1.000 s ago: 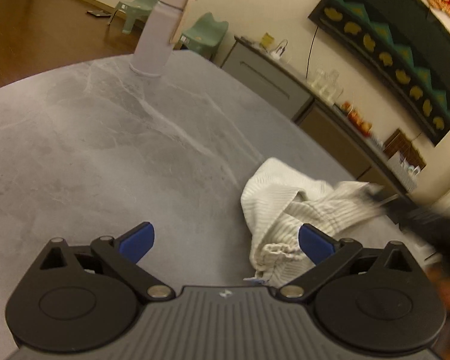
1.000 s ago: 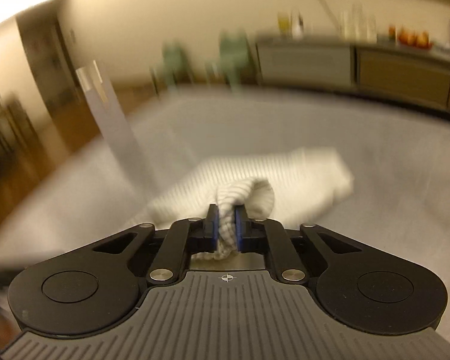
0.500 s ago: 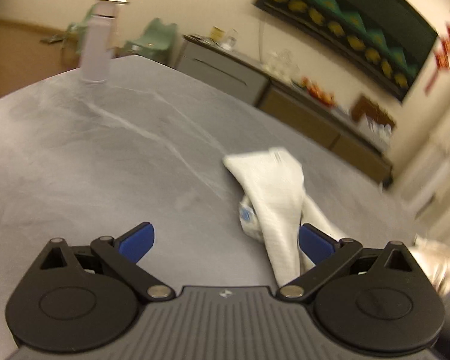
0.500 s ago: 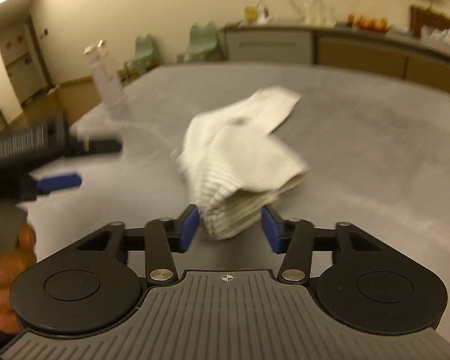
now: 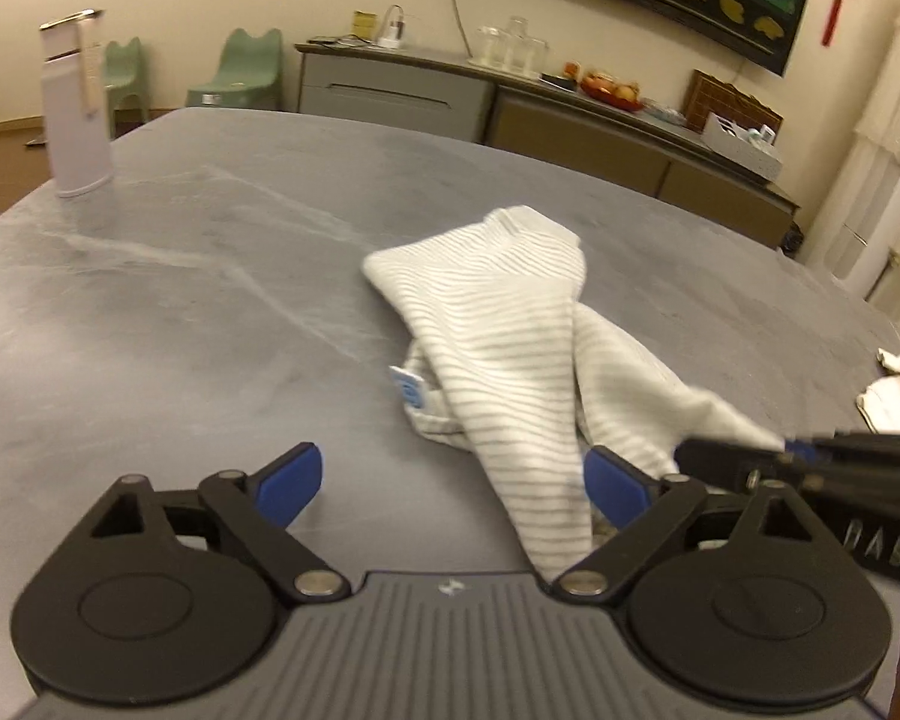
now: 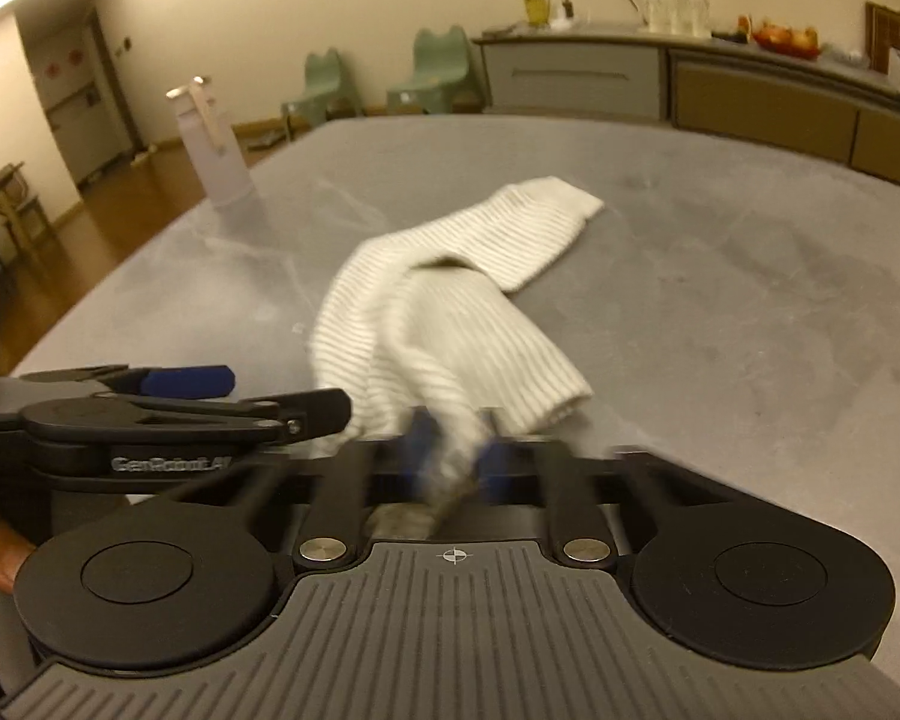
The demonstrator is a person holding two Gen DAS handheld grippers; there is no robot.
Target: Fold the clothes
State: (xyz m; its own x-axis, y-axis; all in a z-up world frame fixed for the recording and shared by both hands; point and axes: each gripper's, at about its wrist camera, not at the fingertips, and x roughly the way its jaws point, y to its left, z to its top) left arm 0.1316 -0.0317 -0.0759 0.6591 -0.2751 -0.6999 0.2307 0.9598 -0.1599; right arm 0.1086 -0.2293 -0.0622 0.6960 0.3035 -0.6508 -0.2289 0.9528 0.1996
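right claw (image 6: 453, 459) just closed, pinching striped garment (image 6: 450, 300) | left claw (image 5: 450, 483) spread, narrowing, garment tip between | grey surface (image 5: 150, 300)

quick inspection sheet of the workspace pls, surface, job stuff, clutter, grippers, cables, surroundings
surface: grey marbled table, bare apart from the items below
job's things: striped garment crumpled mid-table, blue tag showing
clutter: white bottle at far left corner; pale cloths at right edge
grippers: left gripper open, garment tip between its fingers, jaws just closing a little; right gripper just closed, shut on the garment's near end, blurred
cables: one cord on the wall above the sideboard
surroundings: sideboard with glassware and fruit, green chairs, wood floor
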